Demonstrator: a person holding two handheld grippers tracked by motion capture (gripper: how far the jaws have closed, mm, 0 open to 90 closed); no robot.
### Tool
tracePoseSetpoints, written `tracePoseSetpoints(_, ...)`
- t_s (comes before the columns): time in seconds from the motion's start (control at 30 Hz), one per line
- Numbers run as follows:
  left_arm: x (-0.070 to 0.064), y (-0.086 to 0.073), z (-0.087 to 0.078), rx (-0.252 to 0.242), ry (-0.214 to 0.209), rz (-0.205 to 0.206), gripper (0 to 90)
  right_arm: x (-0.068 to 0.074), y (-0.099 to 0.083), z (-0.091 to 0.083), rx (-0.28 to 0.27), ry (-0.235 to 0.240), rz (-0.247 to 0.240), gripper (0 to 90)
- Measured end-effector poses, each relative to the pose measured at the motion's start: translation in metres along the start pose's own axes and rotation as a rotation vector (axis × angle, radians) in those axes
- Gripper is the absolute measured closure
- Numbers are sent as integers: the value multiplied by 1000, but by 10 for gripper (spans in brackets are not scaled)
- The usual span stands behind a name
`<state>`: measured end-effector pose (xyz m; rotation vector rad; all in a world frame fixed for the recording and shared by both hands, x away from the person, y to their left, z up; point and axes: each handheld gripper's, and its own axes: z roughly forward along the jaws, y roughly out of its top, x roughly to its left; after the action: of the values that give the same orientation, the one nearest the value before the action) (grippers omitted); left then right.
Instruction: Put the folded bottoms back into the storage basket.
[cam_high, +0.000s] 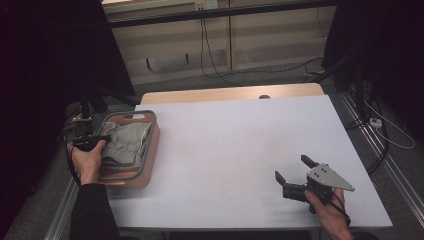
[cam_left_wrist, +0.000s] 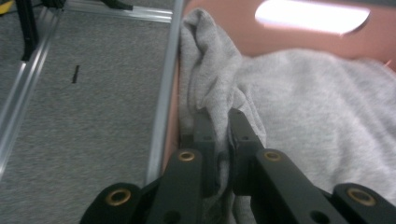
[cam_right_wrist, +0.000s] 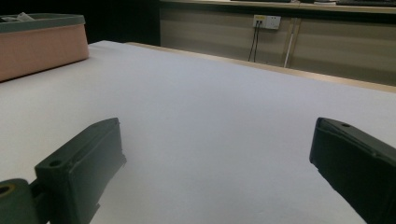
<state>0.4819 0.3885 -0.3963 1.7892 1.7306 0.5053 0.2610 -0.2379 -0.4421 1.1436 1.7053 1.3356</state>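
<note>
Left gripper view shows our left tool pinching a fold of the grey cloth inside the pink bin at the desk's left edge; our right tool rests wide open on the desk, holding nothing.

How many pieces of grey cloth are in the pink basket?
1 that I can tell: the grey cloth lies bunched in the pink basket, pinched by the left gripper. More may lie hidden underneath.

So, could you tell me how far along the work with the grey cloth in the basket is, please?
Done: the left gripper has pinched a fold of the grey cloth. In hand: that grip, cloth inside the pink basket. Left: lifting it out; the right gripper waits open over the table.
</note>
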Motion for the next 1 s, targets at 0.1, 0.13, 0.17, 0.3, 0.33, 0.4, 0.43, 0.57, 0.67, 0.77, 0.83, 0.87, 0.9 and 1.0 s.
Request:
tracePoseSetpoints(0.1, 0, 0, 1, 8, 1, 3, 849, 0, 0, 0, 0, 0, -1, 23)
tracePoseSetpoints(0.13, 0, 0, 1, 7, 0, -4, 849, 0, 0, 0, 0, -1, -2, 23)
tracePoseSetpoints(0.17, 0, 0, 1, 9, -1, -5, 849, 0, 0, 0, 0, 0, -2, 23)
tracePoseSetpoints(0.3, 2, -1, 1, 10, -8, -5, 850, 0, 0, -1, -1, -2, 1, 23)
tracePoseSetpoints(0.33, 1, -1, 1, 10, -14, 1, 849, 0, 0, -1, 0, -2, 2, 23)
tracePoseSetpoints(0.4, 1, -1, 1, 8, -16, 8, 849, 0, 0, -1, -1, -2, 2, 23)
tracePoseSetpoints(0.43, 1, -1, 1, 13, -12, 23, 848, 0, 0, -1, -1, -2, 2, 23)
tracePoseSetpoints(0.57, -3, -1, 2, 24, -22, 50, 848, 0, 0, -1, -1, -3, 2, 23)
tracePoseSetpoints(0.67, -6, -2, 2, 30, -18, 67, 848, 0, 1, -1, -5, -3, -1, 23)
tracePoseSetpoints(0.77, -7, -2, 1, 29, -17, 74, 842, 0, 1, -2, -4, -2, 0, 23)
tracePoseSetpoints(0.83, -7, -2, 1, 27, -22, 79, 832, 0, 1, -2, -4, -1, 2, 23)
tracePoseSetpoints(0.87, -7, -2, 1, 23, -26, 83, 825, 0, 1, -2, -5, -1, -1, 23)
tracePoseSetpoints(0.9, -7, -2, 1, 21, -30, 79, 810, 0, 1, -1, -5, -1, 0, 23)
tracePoseSetpoints(1.0, -7, -1, 0, 14, -38, 72, 765, 0, 0, -1, -5, -2, 3, 23)
